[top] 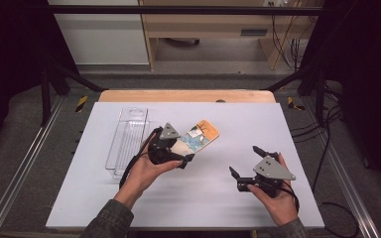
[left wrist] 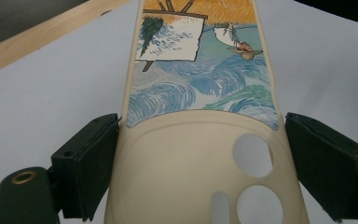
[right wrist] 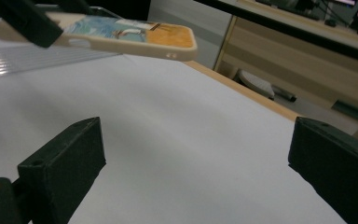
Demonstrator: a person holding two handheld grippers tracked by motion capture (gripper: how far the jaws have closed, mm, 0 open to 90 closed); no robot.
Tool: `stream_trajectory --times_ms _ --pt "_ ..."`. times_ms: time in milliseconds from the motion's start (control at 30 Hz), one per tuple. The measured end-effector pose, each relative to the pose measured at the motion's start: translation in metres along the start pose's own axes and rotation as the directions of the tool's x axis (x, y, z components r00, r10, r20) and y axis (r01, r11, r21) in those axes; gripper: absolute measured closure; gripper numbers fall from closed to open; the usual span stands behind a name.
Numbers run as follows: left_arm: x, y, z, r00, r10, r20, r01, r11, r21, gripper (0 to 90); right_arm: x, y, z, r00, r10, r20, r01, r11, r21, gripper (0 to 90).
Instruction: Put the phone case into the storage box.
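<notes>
One phone case (left wrist: 200,140), cream with a painted blue-and-orange scene and no readable writing, is clamped between the left gripper (left wrist: 200,163) jaws, lifted off the table (top: 228,198). The right gripper (top: 245,161) is spread apart, empty. Beyond the left gripper lies one clear plastic tray (top: 127,139).

— What lies under your work?
— A white board (top: 188,198), with a wooden edge (top: 186,95) along its far side.
— And beyond that?
— You face a wooden cabinet (top: 213,29), with cables (top: 285,44) hanging to its right.
</notes>
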State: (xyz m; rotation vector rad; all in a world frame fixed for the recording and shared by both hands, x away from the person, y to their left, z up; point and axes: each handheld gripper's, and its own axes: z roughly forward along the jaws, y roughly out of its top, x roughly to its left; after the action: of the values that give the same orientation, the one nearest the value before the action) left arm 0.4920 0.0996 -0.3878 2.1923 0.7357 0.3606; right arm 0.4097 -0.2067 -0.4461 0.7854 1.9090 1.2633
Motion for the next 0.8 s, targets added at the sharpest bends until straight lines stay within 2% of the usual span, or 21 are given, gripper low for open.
stream_trajectory --times_ms 100,200,333,600,700,800 --pt "0.001 0.005 -0.011 1.0 0.0 0.007 0.0 1.0 -0.008 12.1 0.008 0.013 0.004 0.9962 -0.087 -0.006 0.087 0.996 0.014 4.2" --pt "0.0 0.008 -0.019 0.9999 0.002 0.011 -0.002 0.9999 -0.012 12.1 0.016 0.025 0.008 0.9872 -0.16 -0.007 0.16 0.987 0.026 4.7" --pt "-0.002 0.007 -0.027 0.9999 0.011 0.01 -0.011 0.9999 0.002 12.1 0.025 0.038 0.014 0.9674 -0.253 -0.008 0.253 0.967 0.039 5.5" --pt "-0.006 0.001 -0.035 0.9993 0.029 0.021 -0.03 0.999 0.032 12.1 0.042 0.051 0.028 0.9268 -0.375 -0.01 0.375 0.925 0.06 7.8" --pt "-0.006 -0.002 -0.036 0.9992 0.027 0.028 -0.028 0.9988 0.041 12.1 0.047 0.053 0.032 0.9026 -0.43 0.002 0.429 0.901 0.068 8.6" --pt "-0.007 -0.005 -0.036 0.999 0.022 0.038 -0.024 0.9989 0.041 12.1 0.052 0.055 0.036 0.8874 -0.461 0.0 0.46 0.885 0.069 9.0"
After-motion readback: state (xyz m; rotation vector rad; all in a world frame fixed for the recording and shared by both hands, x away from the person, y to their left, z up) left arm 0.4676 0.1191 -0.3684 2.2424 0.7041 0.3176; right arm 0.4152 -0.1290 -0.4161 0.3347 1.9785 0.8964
